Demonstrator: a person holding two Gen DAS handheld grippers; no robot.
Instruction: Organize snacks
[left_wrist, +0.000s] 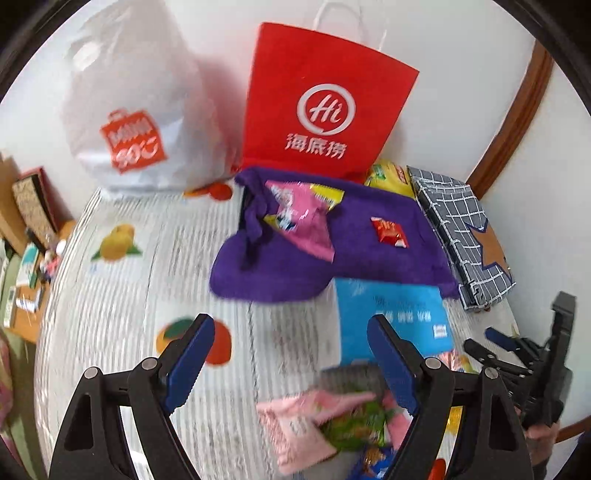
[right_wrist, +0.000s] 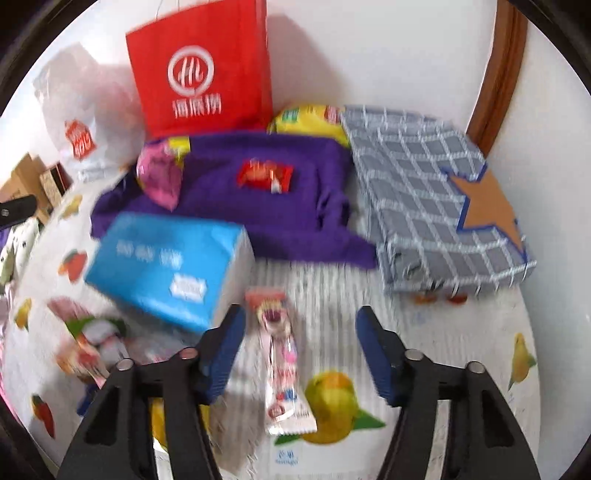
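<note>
A purple cloth bag (left_wrist: 332, 254) (right_wrist: 236, 192) lies on the fruit-print tablecloth (left_wrist: 129, 295), with a pink snack packet (left_wrist: 303, 221) (right_wrist: 160, 177) at its mouth and a small red packet (left_wrist: 389, 230) (right_wrist: 266, 175) on top. My left gripper (left_wrist: 291, 350) is open and empty above a pile of pink and green snack packets (left_wrist: 332, 421). My right gripper (right_wrist: 301, 339) is open and empty over a long pink-and-white snack packet (right_wrist: 282, 365). More loose packets (right_wrist: 92, 343) lie left of it. The right gripper also shows in the left wrist view (left_wrist: 517, 354).
A blue tissue box (left_wrist: 395, 321) (right_wrist: 170, 262) lies in front of the purple bag. A grey checked box with a star (left_wrist: 461, 236) (right_wrist: 436, 210), a yellow packet (right_wrist: 306, 118), a red paper bag (left_wrist: 325, 103) (right_wrist: 199, 70) and a white plastic bag (left_wrist: 129, 110) stand along the wall.
</note>
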